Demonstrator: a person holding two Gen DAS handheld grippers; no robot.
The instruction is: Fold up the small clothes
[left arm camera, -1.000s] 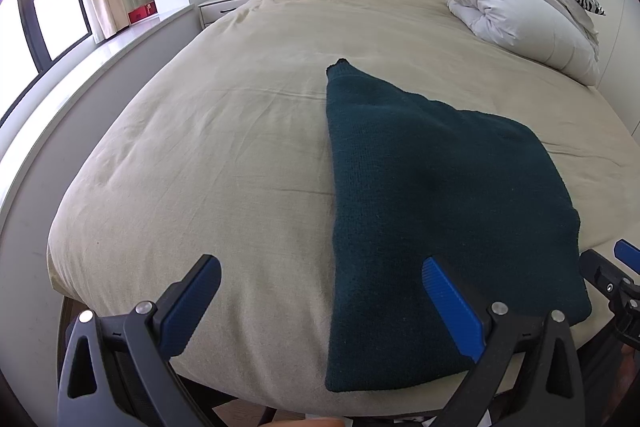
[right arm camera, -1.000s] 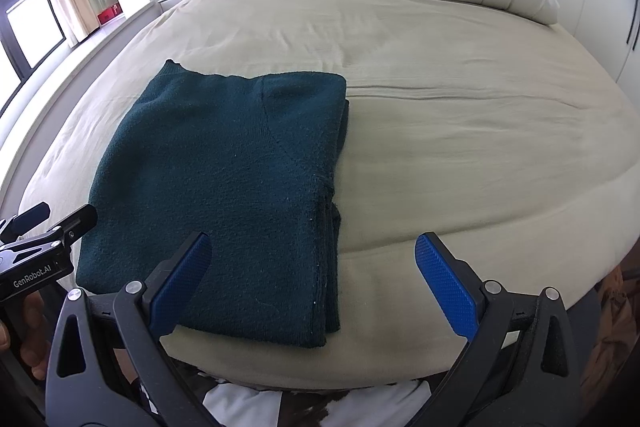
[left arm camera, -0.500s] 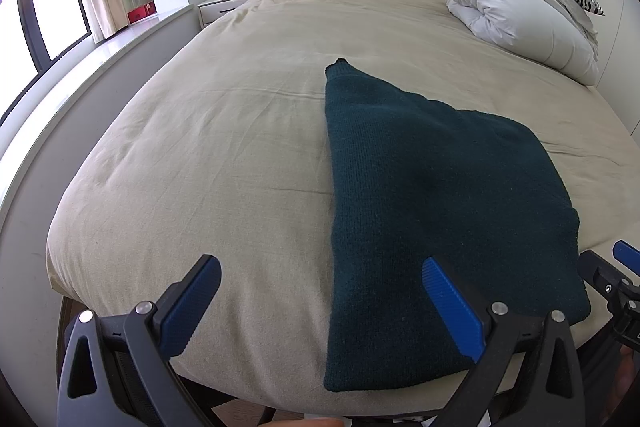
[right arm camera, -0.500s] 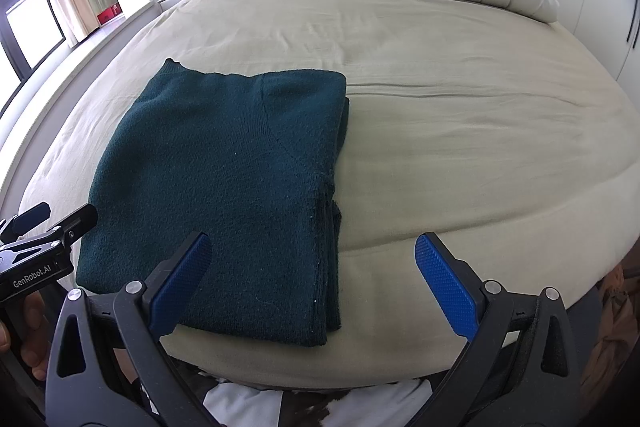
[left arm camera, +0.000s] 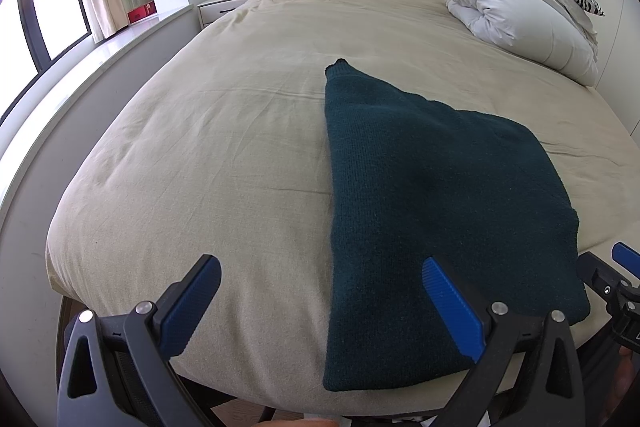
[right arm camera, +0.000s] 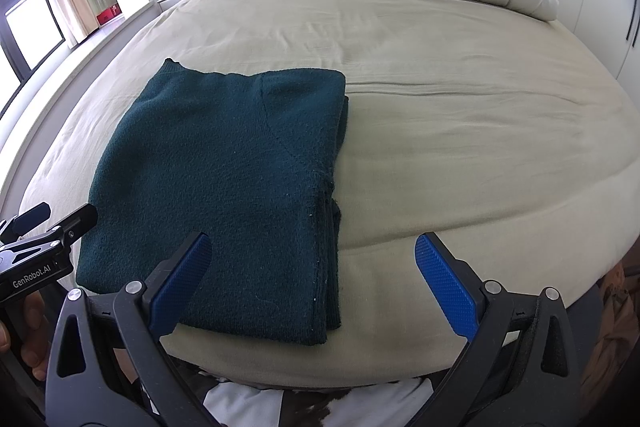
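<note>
Both claws hover level at the foot edge of the bed (left arm camera: 240,131), pointing toward the headboard, jaws spread wide and gripping nothing. The left claw (left arm camera: 320,303) sits at the folded dark green sweater (right arm camera: 232,179)'s left edge; the right claw (right arm camera: 312,279) straddles its right edge. The sweater lies flat near the foot.
</note>
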